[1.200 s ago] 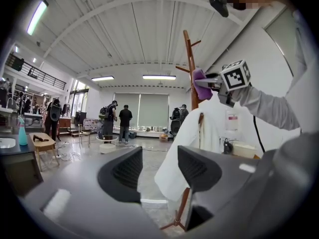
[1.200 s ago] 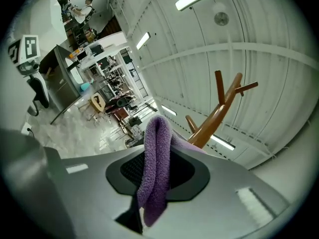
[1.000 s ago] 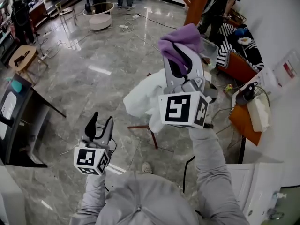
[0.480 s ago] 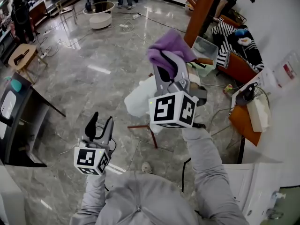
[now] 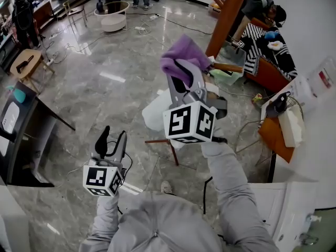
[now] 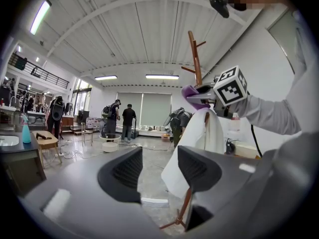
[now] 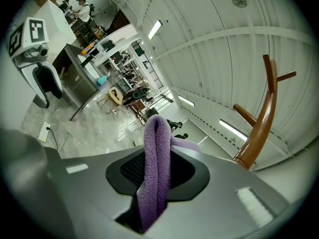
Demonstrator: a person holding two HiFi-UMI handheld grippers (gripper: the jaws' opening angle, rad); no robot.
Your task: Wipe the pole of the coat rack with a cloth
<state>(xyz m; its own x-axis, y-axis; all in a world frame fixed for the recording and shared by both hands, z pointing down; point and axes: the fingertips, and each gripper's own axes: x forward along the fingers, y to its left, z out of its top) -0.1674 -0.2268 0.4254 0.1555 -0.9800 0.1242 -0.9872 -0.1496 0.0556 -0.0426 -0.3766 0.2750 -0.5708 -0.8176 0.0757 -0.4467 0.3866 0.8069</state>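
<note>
My right gripper is raised at chest height and shut on a folded purple cloth. The cloth stands up between its jaws in the right gripper view. The brown wooden coat rack pole rises just right of the cloth, apart from it; its curved top and pegs show past the jaws. A white garment hangs on the rack below the right gripper. My left gripper is low at the left, open and empty, looking toward the pole and the cloth.
The rack's wooden legs spread on the marble floor under the garment. A dark table stands at the left, a round white table at the back. A person bends over a striped sofa beyond the pole. Orange furniture stands at the right.
My right gripper, still holding the purple cloth, has drifted left and slightly down in the head view. More of the pole shows right of it. The left gripper has not moved.
</note>
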